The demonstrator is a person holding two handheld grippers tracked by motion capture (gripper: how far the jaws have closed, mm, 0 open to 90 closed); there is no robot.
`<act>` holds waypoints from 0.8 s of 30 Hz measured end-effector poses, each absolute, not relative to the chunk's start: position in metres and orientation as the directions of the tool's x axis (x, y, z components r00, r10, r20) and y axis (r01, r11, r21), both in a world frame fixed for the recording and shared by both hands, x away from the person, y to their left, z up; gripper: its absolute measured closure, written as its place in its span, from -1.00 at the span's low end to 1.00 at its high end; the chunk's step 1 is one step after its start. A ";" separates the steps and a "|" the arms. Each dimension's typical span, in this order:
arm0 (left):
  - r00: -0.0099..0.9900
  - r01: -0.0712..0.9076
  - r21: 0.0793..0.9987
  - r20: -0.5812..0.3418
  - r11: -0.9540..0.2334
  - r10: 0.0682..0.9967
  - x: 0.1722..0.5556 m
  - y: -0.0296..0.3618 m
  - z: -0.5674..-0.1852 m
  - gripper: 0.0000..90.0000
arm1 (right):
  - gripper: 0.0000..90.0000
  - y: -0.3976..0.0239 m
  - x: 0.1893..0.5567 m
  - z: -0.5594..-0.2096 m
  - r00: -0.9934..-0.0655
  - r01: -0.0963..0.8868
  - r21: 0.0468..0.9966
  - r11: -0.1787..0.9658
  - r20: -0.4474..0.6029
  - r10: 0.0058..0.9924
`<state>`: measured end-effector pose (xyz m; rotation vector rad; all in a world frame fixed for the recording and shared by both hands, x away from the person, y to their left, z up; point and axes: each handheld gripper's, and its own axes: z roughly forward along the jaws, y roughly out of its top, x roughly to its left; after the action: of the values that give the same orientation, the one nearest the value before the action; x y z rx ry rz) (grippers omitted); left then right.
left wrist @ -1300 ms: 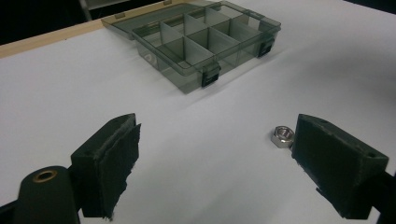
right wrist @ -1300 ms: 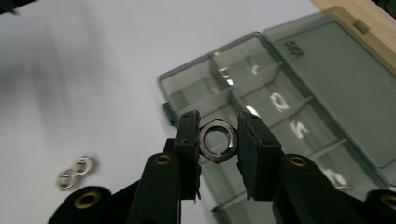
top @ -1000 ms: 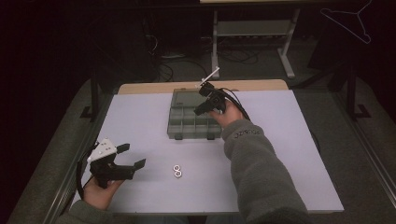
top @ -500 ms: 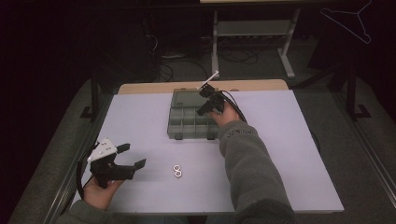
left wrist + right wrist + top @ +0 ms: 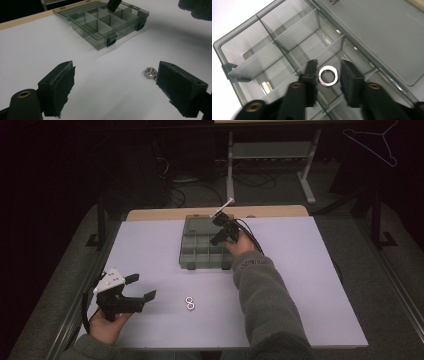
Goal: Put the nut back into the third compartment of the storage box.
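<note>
Nuts: two on table (image 5: 189, 303) | washer (image 5: 328, 76): one, between slightly parted right jaws | left jaws: spread, empty

White table (image 5: 310, 270), metal shelf frame (image 5: 270, 155) behind — wire hanger (image 5: 372, 140) (upper right).

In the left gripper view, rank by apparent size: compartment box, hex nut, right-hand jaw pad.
1. compartment box, though it lies farther off.
2. right-hand jaw pad, enlarged by nearness to the camera.
3. hex nut, plainly smallest.

Dark room, white table (image 5: 320, 270)
</note>
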<state>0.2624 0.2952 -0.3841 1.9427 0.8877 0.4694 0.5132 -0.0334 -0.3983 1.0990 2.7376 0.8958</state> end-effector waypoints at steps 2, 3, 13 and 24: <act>0.668 0.398 0.860 -0.033 -0.319 0.744 0.262 0.295 -0.384 -0.68 | 0.34 -0.036 0.513 -0.396 -0.743 0.615 0.549 0.567 0.162 0.649; 0.669 0.397 0.860 -0.031 -0.322 0.743 0.262 0.295 -0.384 -0.68 | 0.34 -0.037 0.512 -0.394 -0.744 0.614 0.553 0.564 0.166 0.647; 0.660 0.398 0.863 -0.033 -0.312 0.751 0.262 0.296 -0.384 -0.68 | 0.27 -0.039 0.484 -0.370 -0.785 0.568 0.594 0.569 0.184 0.591; 0.659 0.403 0.858 -0.030 -0.320 0.751 0.261 0.297 -0.384 -0.68 | 0.18 -0.029 0.431 -0.367 -0.859 0.467 0.625 0.626 0.153 0.488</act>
<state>0.2612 0.2971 -0.3838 1.9477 0.9018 0.4731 0.4311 -0.0289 -0.3669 0.8238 2.8040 1.0641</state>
